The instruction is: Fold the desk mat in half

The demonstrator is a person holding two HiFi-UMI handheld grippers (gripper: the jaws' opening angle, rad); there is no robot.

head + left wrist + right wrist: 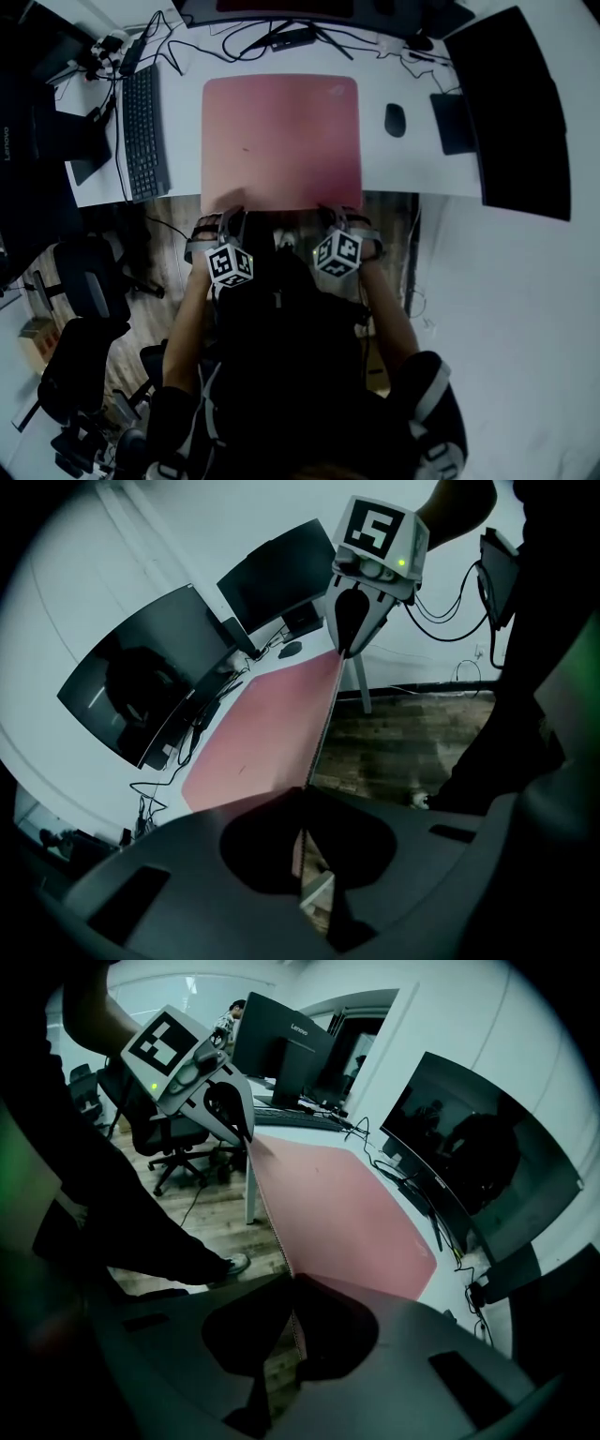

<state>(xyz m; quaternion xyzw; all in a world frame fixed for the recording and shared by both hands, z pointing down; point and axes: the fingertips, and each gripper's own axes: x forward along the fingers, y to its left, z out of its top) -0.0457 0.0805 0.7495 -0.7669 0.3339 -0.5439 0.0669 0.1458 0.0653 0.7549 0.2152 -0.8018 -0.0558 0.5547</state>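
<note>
A pink desk mat lies flat on the white desk, its near edge at the desk's front edge. My left gripper is shut on the mat's near left corner, and my right gripper is shut on the near right corner. In the left gripper view the mat runs away from the shut jaws, and the right gripper pinches the same edge farther along. The right gripper view shows the mat leaving its shut jaws, with the left gripper on the far corner.
A black keyboard lies left of the mat and a mouse right of it. A large dark monitor stands at the right, with cables behind the mat. Office chairs stand on the wood floor at the left.
</note>
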